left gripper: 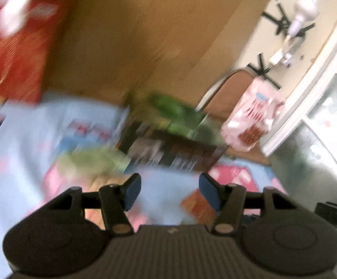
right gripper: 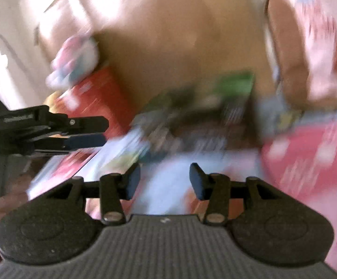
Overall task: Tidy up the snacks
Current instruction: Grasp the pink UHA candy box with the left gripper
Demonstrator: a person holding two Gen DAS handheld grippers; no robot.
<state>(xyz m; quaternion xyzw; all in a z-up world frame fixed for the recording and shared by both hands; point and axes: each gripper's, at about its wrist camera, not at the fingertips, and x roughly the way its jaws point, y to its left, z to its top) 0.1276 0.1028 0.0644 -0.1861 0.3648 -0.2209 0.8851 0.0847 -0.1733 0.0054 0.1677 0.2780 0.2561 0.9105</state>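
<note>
Both views are blurred by motion. My left gripper is open and empty above a heap of snack packets in a cardboard box. Below it lie a pale blue packet, a dark packet with a green top and a red box at the left. My right gripper is open and empty over the same heap: the dark and green packet, a red box and pink packets. The left gripper shows at the left of the right wrist view, its fingers close together edge-on.
A pink packet leans at the box's right rim. Beyond it are a cream wall with black brackets and a white frame. The tan box wall fills the background in the right wrist view. A hand shows at the lower left.
</note>
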